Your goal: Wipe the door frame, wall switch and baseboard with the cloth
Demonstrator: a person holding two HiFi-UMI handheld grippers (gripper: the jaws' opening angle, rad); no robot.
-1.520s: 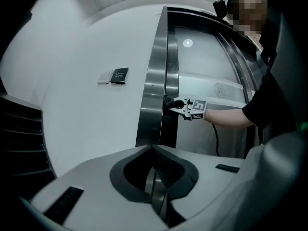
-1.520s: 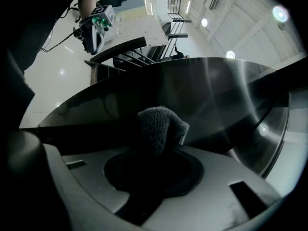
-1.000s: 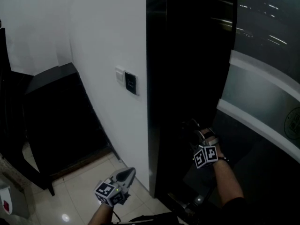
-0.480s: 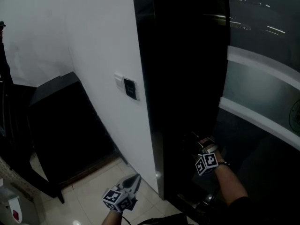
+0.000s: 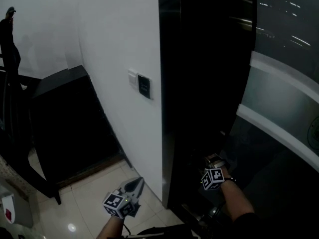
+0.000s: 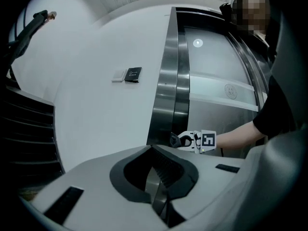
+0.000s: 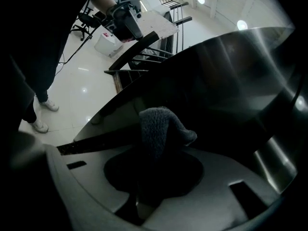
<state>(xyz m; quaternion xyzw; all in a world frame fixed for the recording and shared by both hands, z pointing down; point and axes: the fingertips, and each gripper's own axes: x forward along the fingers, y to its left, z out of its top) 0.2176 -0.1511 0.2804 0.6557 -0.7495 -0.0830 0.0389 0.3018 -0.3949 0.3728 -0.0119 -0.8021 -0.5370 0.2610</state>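
Observation:
A grey cloth (image 7: 161, 128) sticks up from my right gripper (image 7: 155, 165), which is shut on it and presses it against the dark shiny metal door frame (image 7: 231, 76). In the head view this right gripper (image 5: 203, 163) is low on the inner side of the door frame (image 5: 172, 108). The wall switch (image 5: 141, 85), a white plate beside a black one, sits on the white wall left of the frame. My left gripper (image 5: 138, 183) hangs shut with nothing in it above the floor tiles, pointing at the frame's foot. Its own view shows the switch (image 6: 129, 74), the frame (image 6: 168, 97) and the right gripper (image 6: 176, 139).
A dark cabinet (image 5: 65, 118) stands against the wall at the left, with a brown baseboard strip (image 5: 92, 169) at its foot. A glass panel with a pale frosted band (image 5: 284, 108) lies right of the frame. A small white bin (image 5: 12, 210) stands at the bottom left.
My right gripper with the cloth has slid a little lower along the door frame. The left gripper stays low and shut. The head view has swung slightly.

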